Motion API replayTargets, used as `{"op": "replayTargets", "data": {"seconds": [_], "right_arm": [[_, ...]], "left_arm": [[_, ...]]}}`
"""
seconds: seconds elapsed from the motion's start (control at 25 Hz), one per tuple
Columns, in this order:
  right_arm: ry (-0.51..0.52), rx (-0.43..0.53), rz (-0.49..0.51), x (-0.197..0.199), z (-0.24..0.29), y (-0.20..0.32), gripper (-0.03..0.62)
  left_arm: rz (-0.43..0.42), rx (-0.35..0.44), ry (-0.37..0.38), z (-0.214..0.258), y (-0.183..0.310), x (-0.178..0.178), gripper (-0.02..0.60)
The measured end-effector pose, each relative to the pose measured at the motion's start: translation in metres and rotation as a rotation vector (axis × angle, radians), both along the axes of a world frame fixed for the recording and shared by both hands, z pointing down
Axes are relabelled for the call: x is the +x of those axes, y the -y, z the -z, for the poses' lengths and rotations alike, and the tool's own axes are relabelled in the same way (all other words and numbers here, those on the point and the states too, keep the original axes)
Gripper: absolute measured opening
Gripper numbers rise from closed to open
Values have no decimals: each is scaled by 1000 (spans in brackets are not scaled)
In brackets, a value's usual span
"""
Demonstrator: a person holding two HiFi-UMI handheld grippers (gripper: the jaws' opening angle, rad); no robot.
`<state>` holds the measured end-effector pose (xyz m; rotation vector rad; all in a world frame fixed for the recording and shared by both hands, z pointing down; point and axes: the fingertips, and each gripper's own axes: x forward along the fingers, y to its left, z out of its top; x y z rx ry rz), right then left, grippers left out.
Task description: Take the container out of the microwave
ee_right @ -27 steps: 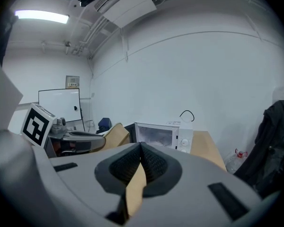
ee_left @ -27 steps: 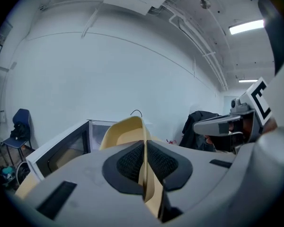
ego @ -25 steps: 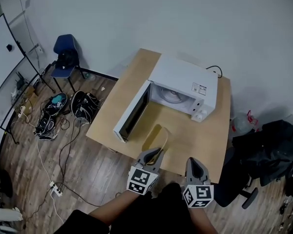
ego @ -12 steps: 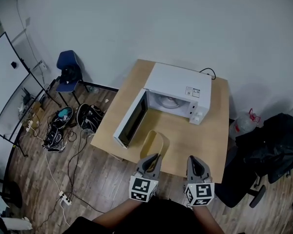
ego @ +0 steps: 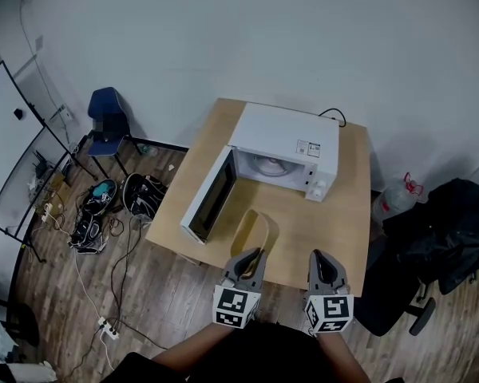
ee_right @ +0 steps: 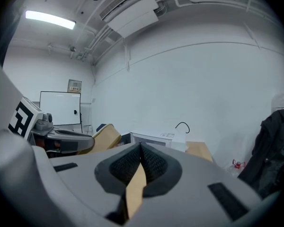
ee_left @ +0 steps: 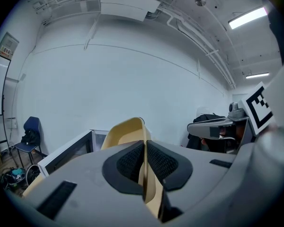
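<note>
One pale-yellow plastic container (ego: 254, 231), mid-frame, hangs clear of the open white microwave (ego: 283, 146), its rim pinched in the left gripper (ego: 251, 256). The right gripper (ego: 326, 258) is closed and empty. It is best lowered level onto the wooden worktop (ego: 335, 222).

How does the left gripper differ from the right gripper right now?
The left gripper is shut on the rim of the tan container, holding it in front of the open microwave; the right gripper is shut on nothing. The left gripper's pads pinch the container's thin wall; the right gripper's pads meet each other. Both point toward the microwave, side by side.
</note>
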<state>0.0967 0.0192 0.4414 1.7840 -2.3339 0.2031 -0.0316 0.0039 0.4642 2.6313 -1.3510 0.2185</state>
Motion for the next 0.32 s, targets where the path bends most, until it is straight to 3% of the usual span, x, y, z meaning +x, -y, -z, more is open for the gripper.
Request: {"op": "replayTargets", "data": {"seconds": [0.32], "right_arm": [[-6,-11,6,-7,0,3,57]], "left_arm": [[-5,8,-4,8,6,-3,28]]}}
